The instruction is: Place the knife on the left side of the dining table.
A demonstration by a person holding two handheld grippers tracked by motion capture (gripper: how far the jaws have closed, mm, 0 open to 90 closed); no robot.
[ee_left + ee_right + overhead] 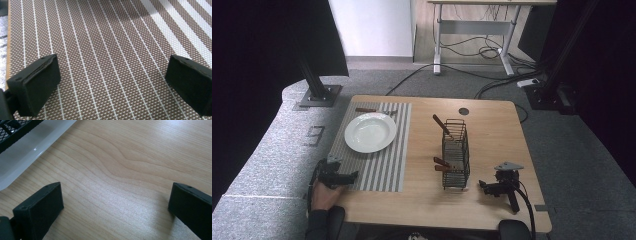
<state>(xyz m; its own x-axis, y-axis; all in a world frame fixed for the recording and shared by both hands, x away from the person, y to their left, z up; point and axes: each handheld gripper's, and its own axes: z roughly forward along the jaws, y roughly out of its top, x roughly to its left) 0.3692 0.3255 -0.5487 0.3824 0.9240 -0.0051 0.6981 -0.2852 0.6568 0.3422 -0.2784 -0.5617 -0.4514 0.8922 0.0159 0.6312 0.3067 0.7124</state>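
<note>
A white plate [370, 132] lies on a striped placemat [387, 165] at the table's left. A brown-handled utensil [367, 110] rests on the mat beyond the plate. A black wire basket [456, 155] stands mid-table with brown-handled utensils [441, 123] poking out. My left gripper [348, 176], held by a hand, sits at the mat's near left corner; its jaws are open over the mat's weave [112, 50] with nothing between them [112, 82]. My right gripper [486, 186] rests just right of the basket's near end, open over bare wood [115, 207].
The basket's white base tray [25, 157] and black mesh [15, 127] lie close by in the right gripper view. A round cable hole [463, 111] sits near the table's far edge. Black stands, cables and a desk are on the floor beyond.
</note>
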